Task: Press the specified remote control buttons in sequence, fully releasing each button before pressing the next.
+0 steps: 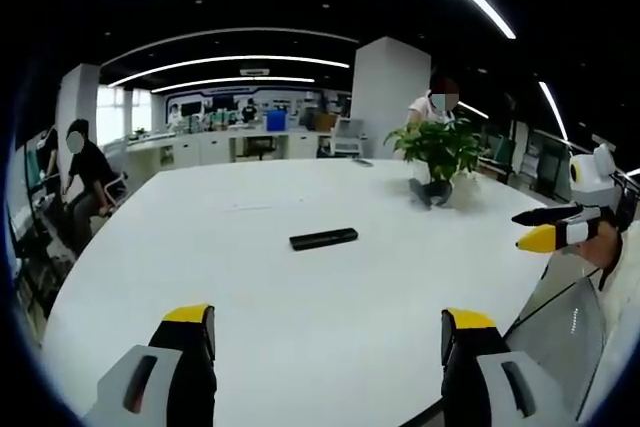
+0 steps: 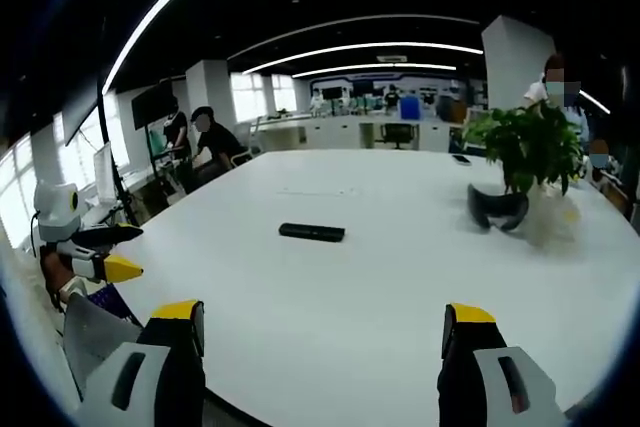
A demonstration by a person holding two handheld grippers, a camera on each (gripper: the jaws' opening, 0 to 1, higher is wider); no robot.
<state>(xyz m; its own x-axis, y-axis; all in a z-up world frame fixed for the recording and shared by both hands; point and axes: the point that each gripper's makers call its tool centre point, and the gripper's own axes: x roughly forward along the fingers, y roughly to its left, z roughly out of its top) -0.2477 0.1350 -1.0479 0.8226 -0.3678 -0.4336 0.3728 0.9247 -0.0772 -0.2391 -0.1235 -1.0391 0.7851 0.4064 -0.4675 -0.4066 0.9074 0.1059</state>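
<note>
- Remote control (image 1: 323, 238) lies flat near the middle of a big white table (image 1: 300, 337), well away from both grippers.
- Left gripper (image 1: 328, 332) and right gripper (image 2: 322, 327) hover wide apart, holding nothing.
- No button pressed yet; next, one gripper must reach the remote.

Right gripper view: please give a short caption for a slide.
Open right gripper hovers at the edge of a white table, facing a black remote control and a potted plant.
</note>
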